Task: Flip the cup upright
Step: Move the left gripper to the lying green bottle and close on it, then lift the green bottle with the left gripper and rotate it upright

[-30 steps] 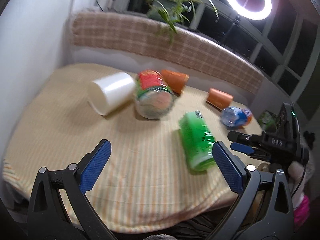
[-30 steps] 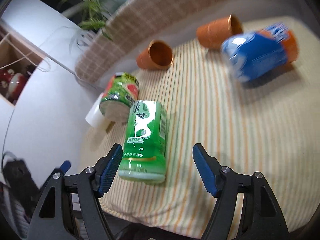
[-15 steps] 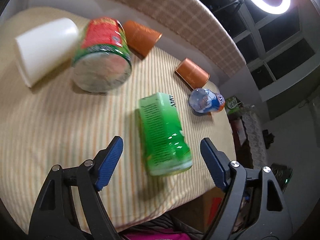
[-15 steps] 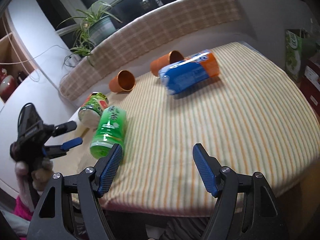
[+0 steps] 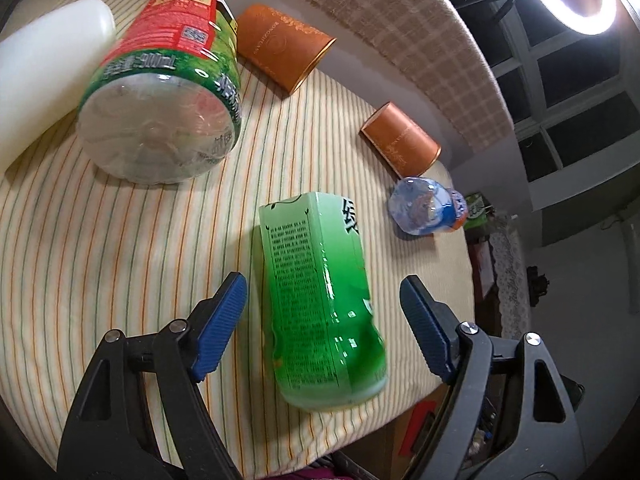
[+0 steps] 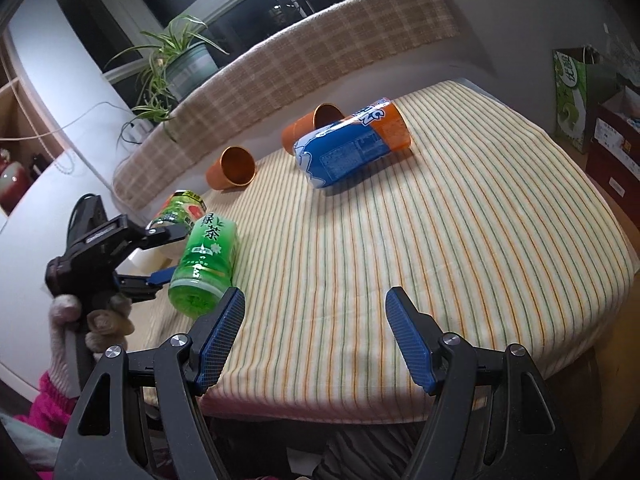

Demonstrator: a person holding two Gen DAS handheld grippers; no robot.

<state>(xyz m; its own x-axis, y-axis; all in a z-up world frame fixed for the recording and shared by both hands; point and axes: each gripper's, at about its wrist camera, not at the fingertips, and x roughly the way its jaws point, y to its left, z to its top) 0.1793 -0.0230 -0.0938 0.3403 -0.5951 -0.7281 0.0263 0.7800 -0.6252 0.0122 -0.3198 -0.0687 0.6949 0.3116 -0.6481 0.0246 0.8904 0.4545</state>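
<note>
A green tea cup-bottle (image 5: 324, 300) lies on its side on the striped tablecloth (image 5: 120, 240); it also shows in the right wrist view (image 6: 204, 264). My left gripper (image 5: 324, 312) is open, its fingers on either side of the green cup, not touching. In the right wrist view the left gripper (image 6: 160, 256) straddles the cup's lower end. My right gripper (image 6: 316, 340) is open and empty above the table's front edge, right of the green cup.
Two orange paper cups (image 5: 284, 50) (image 5: 400, 148), a red-and-green jar (image 5: 160, 100), a white cup (image 5: 44, 76) and a blue-and-orange bottle (image 6: 352, 148) all lie on their sides. A checked backrest (image 6: 320, 52) and a plant (image 6: 176, 64) are behind.
My left gripper has closed in on the green cup, which now lies between its fingers. My right gripper has pulled back from the green cup and looks across the whole table.
</note>
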